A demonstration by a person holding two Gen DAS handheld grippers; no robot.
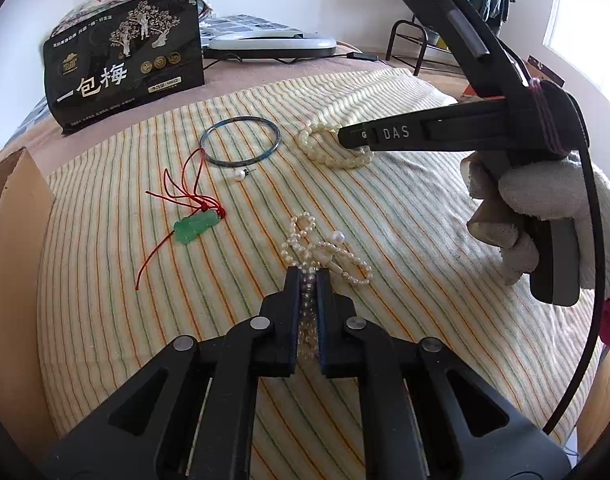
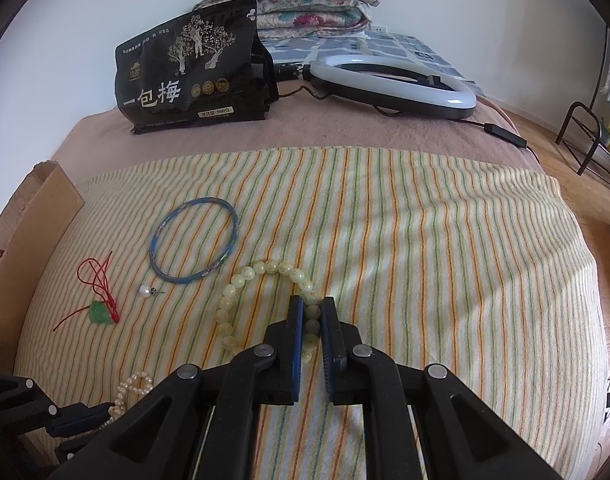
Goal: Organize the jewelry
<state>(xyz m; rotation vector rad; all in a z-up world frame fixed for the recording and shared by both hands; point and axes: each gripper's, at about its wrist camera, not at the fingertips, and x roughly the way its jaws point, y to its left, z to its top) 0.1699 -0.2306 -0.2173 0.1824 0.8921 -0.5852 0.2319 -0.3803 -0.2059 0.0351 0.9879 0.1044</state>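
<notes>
My left gripper [image 1: 309, 274] is shut on a strand of small pearls [image 1: 329, 254] that lies looped on the striped towel [image 1: 385, 220]; beads show between its jaws. My right gripper [image 2: 311, 304] is shut on a cream bead bracelet [image 2: 265, 270], whose loop curves away to the left of the jaws. In the left wrist view the right gripper [image 1: 343, 138] comes in from the right, held by a gloved hand [image 1: 545, 200], its tips on that bracelet [image 1: 325, 154]. A blue bangle [image 2: 195, 238], a pearl earring [image 2: 147, 291] and a green pendant on red cord [image 2: 101, 312] lie to the left.
A cardboard box flap [image 2: 33, 216] stands at the towel's left edge. Behind the towel are a black snack bag [image 2: 189, 76], a ring light [image 2: 393, 80] with its cable, and folded quilts [image 2: 305, 0]. The left gripper [image 2: 105, 414] shows at the bottom left of the right wrist view.
</notes>
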